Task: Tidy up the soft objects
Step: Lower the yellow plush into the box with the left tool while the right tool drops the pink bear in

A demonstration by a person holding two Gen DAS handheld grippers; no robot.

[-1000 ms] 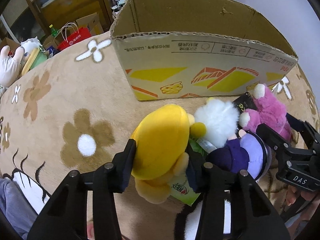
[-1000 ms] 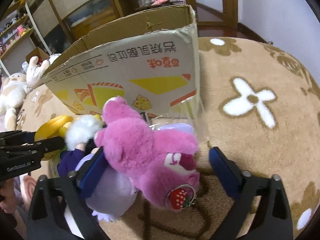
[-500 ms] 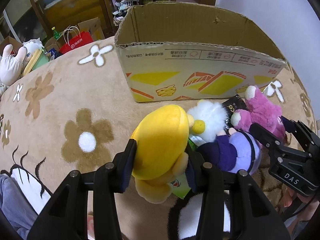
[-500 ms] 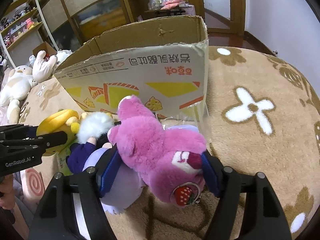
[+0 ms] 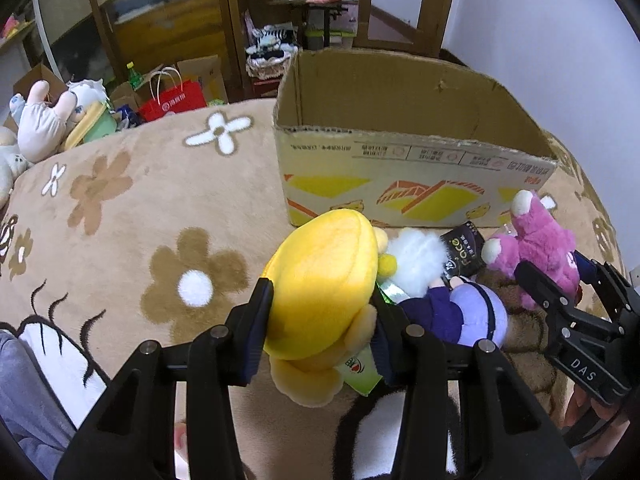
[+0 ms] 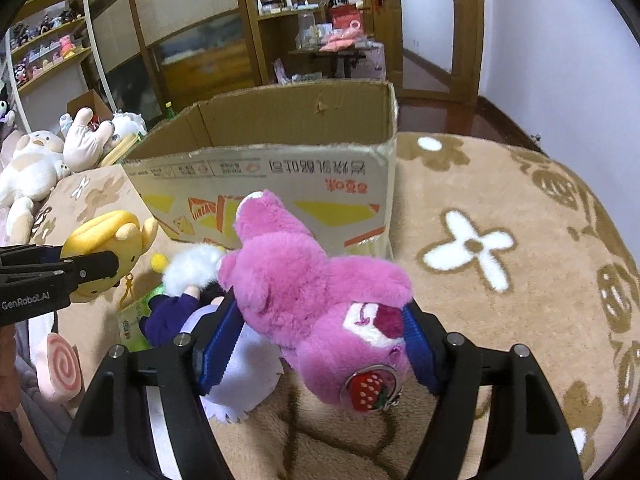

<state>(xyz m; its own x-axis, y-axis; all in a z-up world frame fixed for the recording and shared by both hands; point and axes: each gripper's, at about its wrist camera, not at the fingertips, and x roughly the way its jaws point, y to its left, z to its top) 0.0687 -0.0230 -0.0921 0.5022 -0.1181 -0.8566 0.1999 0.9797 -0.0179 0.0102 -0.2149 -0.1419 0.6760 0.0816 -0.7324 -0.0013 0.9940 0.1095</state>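
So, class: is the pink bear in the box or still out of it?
Out. The pink bear is clamped in the right gripper in front of the box, above the blanket.

**Flowered blanket surface and its load**

A tan plush blanket [image 5: 132, 216] with brown and white flower patterns covers the whole supporting surface, which curves away at the edges. An open cardboard box [image 5: 404, 184] with yellow and orange printing stands upright on it toward the far side. Just in front of the box, a doll with white hair and purple clothes [image 5: 452, 308] lies on the blanket, and a dark packet [image 5: 464, 252] rests between the doll and the box. A green printed packet [image 6: 134, 316] lies near the doll's left. A pink spiral-patterned soft piece [image 6: 60, 364] sits at the near edge.
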